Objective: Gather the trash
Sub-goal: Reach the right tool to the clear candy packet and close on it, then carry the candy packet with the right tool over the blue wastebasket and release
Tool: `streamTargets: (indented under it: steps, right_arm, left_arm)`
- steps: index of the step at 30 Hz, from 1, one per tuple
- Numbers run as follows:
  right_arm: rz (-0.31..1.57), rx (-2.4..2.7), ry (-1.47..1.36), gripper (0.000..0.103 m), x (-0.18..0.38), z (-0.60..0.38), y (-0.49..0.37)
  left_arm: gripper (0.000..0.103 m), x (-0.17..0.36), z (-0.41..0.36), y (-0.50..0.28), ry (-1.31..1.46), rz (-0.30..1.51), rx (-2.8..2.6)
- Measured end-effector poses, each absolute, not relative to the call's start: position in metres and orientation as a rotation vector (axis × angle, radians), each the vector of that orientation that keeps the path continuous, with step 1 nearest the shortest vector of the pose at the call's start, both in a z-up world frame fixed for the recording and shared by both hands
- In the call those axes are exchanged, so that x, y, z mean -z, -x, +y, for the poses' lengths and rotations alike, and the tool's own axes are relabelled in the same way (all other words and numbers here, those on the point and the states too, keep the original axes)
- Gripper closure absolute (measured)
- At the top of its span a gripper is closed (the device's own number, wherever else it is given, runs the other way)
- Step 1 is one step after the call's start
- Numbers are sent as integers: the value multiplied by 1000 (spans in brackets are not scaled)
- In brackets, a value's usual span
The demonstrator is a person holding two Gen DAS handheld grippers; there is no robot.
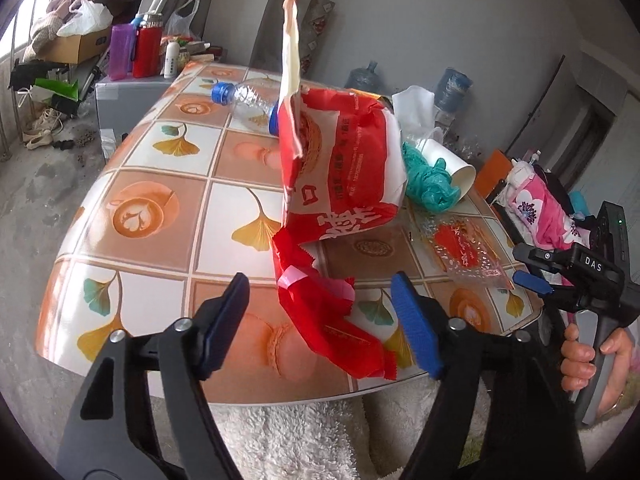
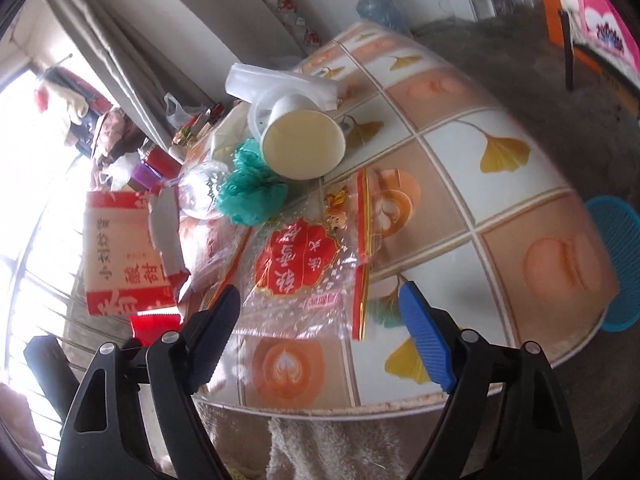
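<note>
Now both grippers stand open, empty: left gripper around the red wrapper below the red paper bag; right gripper over the clear printed bag beside it.

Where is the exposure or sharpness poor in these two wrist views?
Right wrist view: the window at left is blown out white, washing over the red-and-white paper bag, and the table looks soft. Left wrist view: evenly lit and sharper; fisheye bends the table edge.
</note>
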State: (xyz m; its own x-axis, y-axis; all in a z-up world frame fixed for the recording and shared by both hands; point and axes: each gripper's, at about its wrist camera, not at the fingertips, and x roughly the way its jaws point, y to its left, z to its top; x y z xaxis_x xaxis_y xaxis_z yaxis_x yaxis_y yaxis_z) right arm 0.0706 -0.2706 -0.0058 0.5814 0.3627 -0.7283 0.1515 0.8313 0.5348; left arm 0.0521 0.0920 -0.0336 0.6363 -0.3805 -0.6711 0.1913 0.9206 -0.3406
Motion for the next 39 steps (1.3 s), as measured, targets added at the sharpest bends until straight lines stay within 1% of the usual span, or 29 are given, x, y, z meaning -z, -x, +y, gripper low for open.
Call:
streamTargets:
  steps: [2, 3, 4, 5, 6, 8, 9, 10, 11, 13, 14, 15, 16, 18, 20, 22, 30, 35, 39]
  right_arm:
    - [971, -129, -616, 26, 12, -271, -79]
    - [980, -126, -625, 28, 15, -270, -84]
    - [988, -127, -631, 29, 18, -269, -88]
    - [998, -128, -641, 31, 22, -267, -93]
    - [1003, -128, -645, 35, 25, -266, -96]
    - [1005, -132, -633, 40, 26, -262, -103]
    - [1009, -130, -624, 44, 24, -262, -103]
    - [1015, -124, -604, 49, 24, -259, -106]
    - [1020, -119, -588, 52, 24, -258, -108]
    - [1032, -96, -541, 68, 24, -254, -110]
    - [1040, -85, -519, 71, 24, -252, -111]
    - [1044, -80, -509, 79, 25, -254, -111]
    - [1050, -71, -496, 85, 26, -253, -111]
    - [1051, -70, -496, 89, 27, -255, -109]
    - [1050, -68, -511, 93, 27, -259, -105]
    - [1049, -67, -525, 94, 27, -263, -99]
    - [988, -41, -542, 97, 10, -290, -56]
    - [886, 39, -495, 97, -15, -315, -18]
    - [789, 137, -468, 97, -38, -345, 12]
  left_arm:
    - [51, 41, 94, -58, 272, 842, 339]
    - [54, 44, 94, -60, 279, 850, 341]
    - [58, 47, 95, -61, 283, 857, 341]
    - [62, 50, 95, -62, 285, 862, 342]
    - [63, 52, 95, -62, 288, 867, 341]
    - [75, 55, 97, -63, 295, 875, 345]
    - [76, 56, 97, -62, 295, 876, 344]
    - [80, 57, 97, -62, 294, 876, 343]
    - [86, 57, 97, -61, 294, 876, 344]
    - [90, 57, 97, -60, 299, 875, 349]
    - [91, 57, 96, -58, 300, 870, 350]
    - [92, 56, 96, -57, 298, 866, 352]
    - [94, 55, 96, -55, 296, 861, 355]
    - [96, 52, 96, -52, 284, 854, 355]
    - [99, 50, 96, -49, 275, 851, 357]
    - [99, 47, 95, -44, 270, 849, 360]
    - [100, 31, 74, -12, 219, 833, 444]
    - [101, 3, 27, -6, 146, 769, 585]
    - [101, -26, -33, -14, 80, 712, 734]
